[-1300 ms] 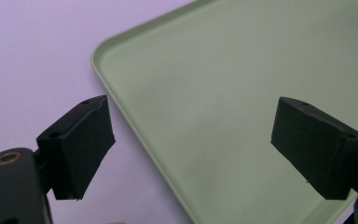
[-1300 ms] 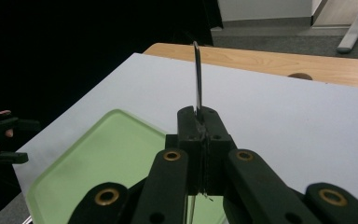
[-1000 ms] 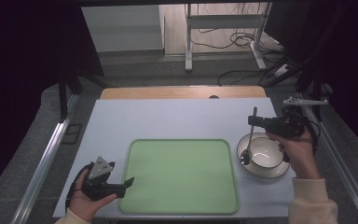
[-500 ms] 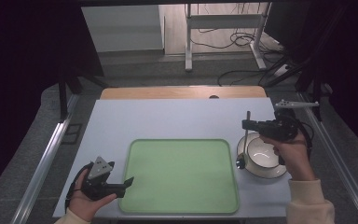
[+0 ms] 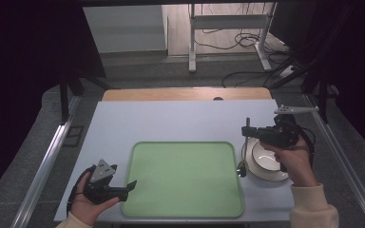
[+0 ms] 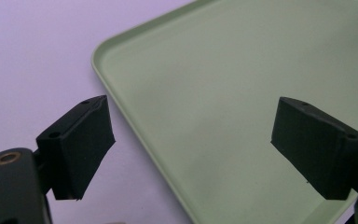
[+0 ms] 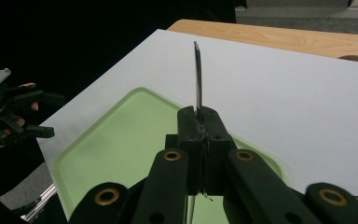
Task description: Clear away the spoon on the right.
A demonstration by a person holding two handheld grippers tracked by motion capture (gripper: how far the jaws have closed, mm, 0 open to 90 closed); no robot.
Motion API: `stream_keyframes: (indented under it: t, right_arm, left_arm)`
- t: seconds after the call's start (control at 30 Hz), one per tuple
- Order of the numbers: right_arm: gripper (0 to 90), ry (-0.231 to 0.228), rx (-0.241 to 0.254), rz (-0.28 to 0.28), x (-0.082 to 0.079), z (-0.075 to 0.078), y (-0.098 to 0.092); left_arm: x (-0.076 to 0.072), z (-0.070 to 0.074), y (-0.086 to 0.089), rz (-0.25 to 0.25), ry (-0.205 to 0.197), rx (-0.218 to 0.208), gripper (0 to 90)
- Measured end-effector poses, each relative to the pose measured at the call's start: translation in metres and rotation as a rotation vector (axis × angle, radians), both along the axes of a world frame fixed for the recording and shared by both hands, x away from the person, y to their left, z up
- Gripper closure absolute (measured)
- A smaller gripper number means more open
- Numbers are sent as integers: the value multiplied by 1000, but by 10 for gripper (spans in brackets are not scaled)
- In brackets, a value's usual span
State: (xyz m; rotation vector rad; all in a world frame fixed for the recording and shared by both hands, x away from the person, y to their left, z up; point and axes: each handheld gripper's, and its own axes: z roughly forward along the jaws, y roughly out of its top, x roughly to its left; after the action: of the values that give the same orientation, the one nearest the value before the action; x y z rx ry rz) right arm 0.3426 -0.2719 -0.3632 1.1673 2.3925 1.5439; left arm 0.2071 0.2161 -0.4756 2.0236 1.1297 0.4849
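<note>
While cables (image 5: 247, 45) trail beyond, pale table (image 5: 180, 121) bears green tray (image 5: 185, 178) — level.

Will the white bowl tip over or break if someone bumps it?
The white bowl looks wide and low, sitting flat on the table, so it would probably slide rather than tip. It looks glossy like ceramic, so it is likely stiff and could chip if knocked hard or dropped. It sits near the table's edge.

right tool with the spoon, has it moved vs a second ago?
Yes. The right tool, shut on the spoon, has shifted left: the spoon's bowl now hangs between the white bowl and green tray, not over the bowl.
</note>
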Motion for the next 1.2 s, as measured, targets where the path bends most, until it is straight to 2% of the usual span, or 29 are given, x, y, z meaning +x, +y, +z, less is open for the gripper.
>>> stream_keyframes:
  t: [0.7,1.07,1.2]
  right_arm:
    - [885,45,-9,61,-8,-8,23]
    - [884,91,-39,81,-6,-19,37]
    - [883,112,-71,82,-4,-29,46]
  left_arm:
    - [0,0,0,-3,2,4,126]
    - [0,-1,0,-5,3,5,126]
    - [0,-1,0,-4,3,4,126]
